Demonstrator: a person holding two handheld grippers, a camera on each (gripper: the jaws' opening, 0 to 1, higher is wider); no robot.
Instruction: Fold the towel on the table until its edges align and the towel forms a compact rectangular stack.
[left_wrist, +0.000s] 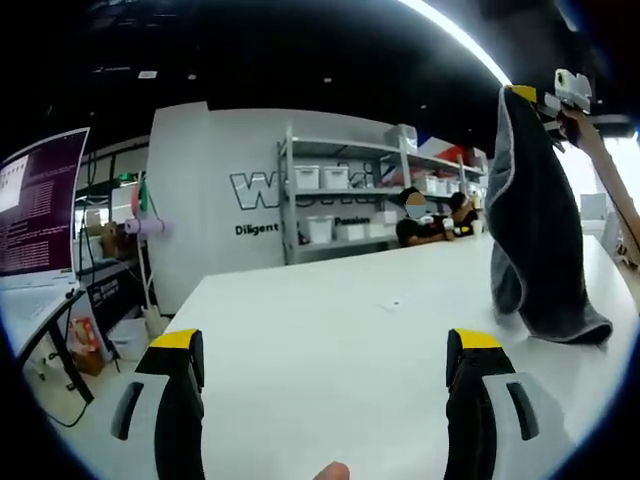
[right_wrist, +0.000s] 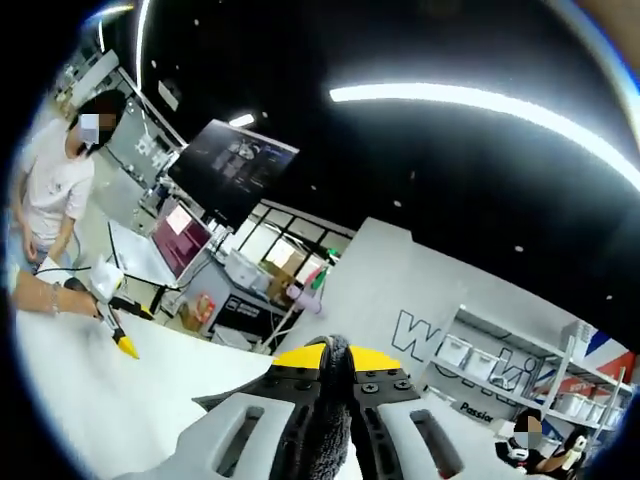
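The towel (left_wrist: 535, 215) hangs dark grey with a pale hem at the right of my left gripper view, lifted high by one corner; its lower end trails down and rests crumpled on the white table (left_wrist: 350, 320). My right gripper (left_wrist: 560, 95) comes in at the top right there, pinching that upper corner, with my hand just behind it; in my right gripper view the right gripper (right_wrist: 335, 365) has its yellow-tipped jaws clamped together on a fold of the same towel (right_wrist: 328, 420), the dark pile squeezed between them. My left gripper (left_wrist: 325, 350) sits low over the table with its two jaws spread wide apart and nothing between them; the towel lies well off to its right. Beyond the table stand a white wall with lettering (left_wrist: 265, 190), a metal shelf of white bins (left_wrist: 340, 200), and a monitor (left_wrist: 40, 205) at the left. In my right gripper view, a person in a white shirt (right_wrist: 55, 180) stands at the far left beside the table.
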